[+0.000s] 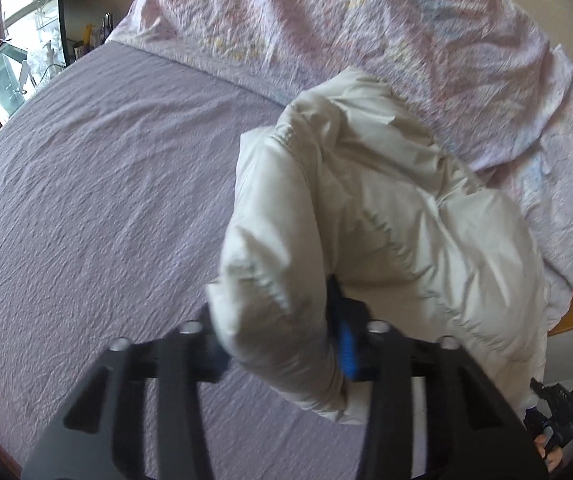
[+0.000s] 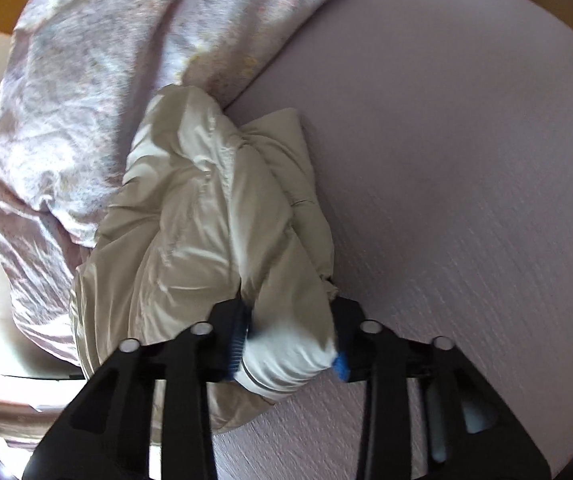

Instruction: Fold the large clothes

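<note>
The cream puffer jacket lies bunched on the bed, up against the rumpled pink quilt and near the bed's edge. The left gripper is clamped on one puffy fold of the jacket, the right gripper on another fold that ends in a white ribbed cuff, so it is likely a sleeve.

The step in hand looks like lifting and spreading the jacket. To do it well, I would draw both holds apart evenly, pull the jacket clear of the quilt onto the open sheet, and keep the slippery padded cloth pinched deep, since a shallow bite may slide off.

The lilac sheet is crinkled but bare. Beyond the bed are a bright window and a glass tank.
</note>
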A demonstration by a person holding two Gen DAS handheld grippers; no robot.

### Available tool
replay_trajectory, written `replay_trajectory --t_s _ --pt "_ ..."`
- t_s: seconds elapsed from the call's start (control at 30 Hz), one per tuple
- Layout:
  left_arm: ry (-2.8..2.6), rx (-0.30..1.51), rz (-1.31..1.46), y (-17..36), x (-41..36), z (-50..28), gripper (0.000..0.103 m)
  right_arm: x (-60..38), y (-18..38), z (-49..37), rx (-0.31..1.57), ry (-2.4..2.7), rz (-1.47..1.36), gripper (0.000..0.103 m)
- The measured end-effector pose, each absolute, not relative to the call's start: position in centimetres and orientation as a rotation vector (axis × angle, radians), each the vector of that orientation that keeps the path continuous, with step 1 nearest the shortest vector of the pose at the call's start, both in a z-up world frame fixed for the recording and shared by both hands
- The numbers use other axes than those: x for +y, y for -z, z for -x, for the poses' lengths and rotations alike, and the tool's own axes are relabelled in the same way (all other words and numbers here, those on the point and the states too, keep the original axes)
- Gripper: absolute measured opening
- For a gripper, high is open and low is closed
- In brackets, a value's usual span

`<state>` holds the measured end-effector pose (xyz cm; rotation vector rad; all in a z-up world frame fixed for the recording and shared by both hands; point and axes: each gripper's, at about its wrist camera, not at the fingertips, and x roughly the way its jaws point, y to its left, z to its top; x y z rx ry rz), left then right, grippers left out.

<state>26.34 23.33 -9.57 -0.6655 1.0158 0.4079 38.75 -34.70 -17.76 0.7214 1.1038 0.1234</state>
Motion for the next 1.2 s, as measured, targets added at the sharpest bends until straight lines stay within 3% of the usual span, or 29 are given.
replay_trajectory --t_s 0.13,0.83,0.93,1.0,1.13,1.2 --pt "-0.414 0.971 0.643 7.9 23.3 -25.4 0.026 -34.1 16.9 -37.6 1.107 -0.148 -0.691 0.026" --pt "-0.471 1.008 0.596 7.0 25.8 -9.1 0.027 -30.3 18.7 -25.2 1.219 -0.294 -0.649 0.026" --pt "-0.493 1.018 0.588 7.4 25.7 -8.6 0.036 -30.5 18.2 -24.8 1.203 -0.276 -0.605 0.031" --pt "-0.516 1.023 0.575 7.5 25.7 -8.4 0.042 -30.6 17.2 -24.7 1.189 -0.228 -0.535 0.041" --pt "-0.528 1.028 0.552 7.6 25.6 -8.3 0.07 -30.0 14.1 -24.8 1.078 -0.133 -0.354 0.056" --pt "-0.528 1.034 0.551 7.7 25.6 -8.5 0.075 -29.1 12.7 -25.4 1.034 -0.117 -0.298 0.056"
